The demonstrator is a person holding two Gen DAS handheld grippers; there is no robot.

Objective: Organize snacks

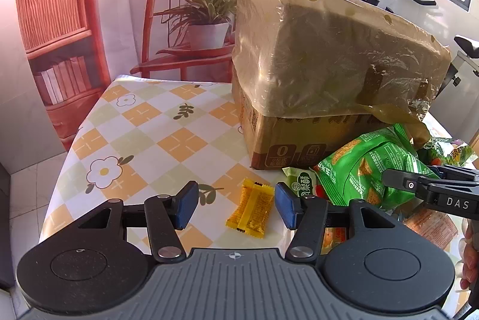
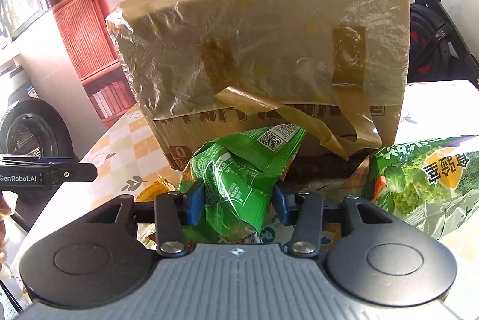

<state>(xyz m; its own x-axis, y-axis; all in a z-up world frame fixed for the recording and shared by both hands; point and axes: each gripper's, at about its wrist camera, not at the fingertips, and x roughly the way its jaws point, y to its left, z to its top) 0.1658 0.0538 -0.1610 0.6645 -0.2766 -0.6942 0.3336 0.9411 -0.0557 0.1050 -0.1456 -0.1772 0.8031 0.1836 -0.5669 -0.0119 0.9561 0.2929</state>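
Observation:
My left gripper [image 1: 236,205] is open, its blue pads either side of two small yellow snack packets [image 1: 251,212] lying on the checked tablecloth [image 1: 143,137]. My right gripper [image 2: 238,203] is shut on a crumpled green chip bag [image 2: 239,170]; the bag also shows in the left wrist view [image 1: 362,170], with the right gripper [image 1: 389,178] reaching in from the right. A cardboard box [image 1: 314,86] covered with plastic film and tape stands just behind the snacks; it fills the right wrist view [image 2: 269,56].
A second green snack bag with vegetable print [image 2: 425,185] lies right of the held bag. More packets lie under and around it, including an orange one [image 1: 431,227]. The left gripper's finger [image 2: 74,172] shows at the left. The table's left edge [image 1: 69,152] drops off.

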